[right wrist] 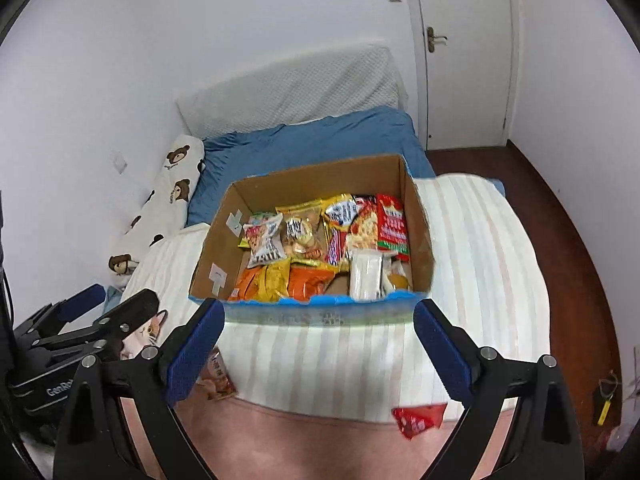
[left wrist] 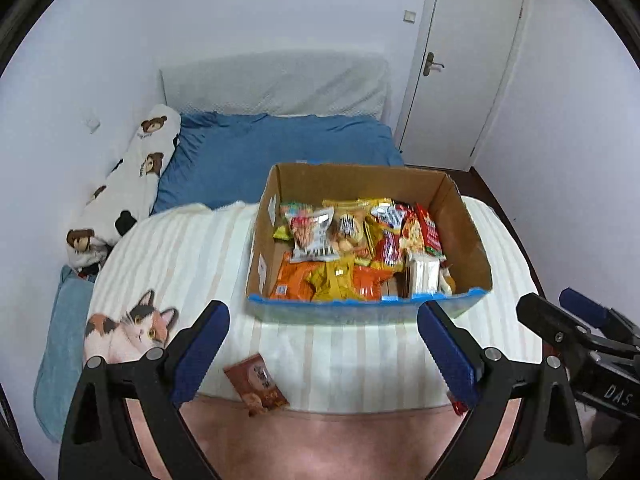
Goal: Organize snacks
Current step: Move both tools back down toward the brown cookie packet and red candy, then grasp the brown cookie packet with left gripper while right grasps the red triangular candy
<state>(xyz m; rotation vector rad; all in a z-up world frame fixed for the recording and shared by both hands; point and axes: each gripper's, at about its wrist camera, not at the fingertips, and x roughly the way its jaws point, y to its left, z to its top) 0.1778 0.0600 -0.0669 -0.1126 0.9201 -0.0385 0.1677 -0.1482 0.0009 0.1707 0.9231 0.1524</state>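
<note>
An open cardboard box [left wrist: 468, 236] [right wrist: 420, 216] with a blue front rim stands on the striped bedspread, filled with several snack packets [left wrist: 352, 248] [right wrist: 320, 244]. A brown snack packet [left wrist: 258, 384] [right wrist: 218, 376] lies on the bedspread near the front edge, between my left gripper's fingers and low. A small red packet [right wrist: 418, 420] lies at the bedspread's front edge near the right finger of my right gripper. My left gripper [left wrist: 322, 354] is open and holds nothing. My right gripper [right wrist: 318, 350] is open too, just short of the box front. Each gripper shows at the side of the other's view.
A striped cream bedspread [left wrist: 340, 356] with a cat print [left wrist: 132, 328] covers the bed's near end, over a pink layer. Beyond lie a blue sheet [left wrist: 280, 144], a bear-print pillow [left wrist: 132, 184], the headboard and a white door [left wrist: 464, 60]. Dark wooden floor [right wrist: 560, 240] runs along the right.
</note>
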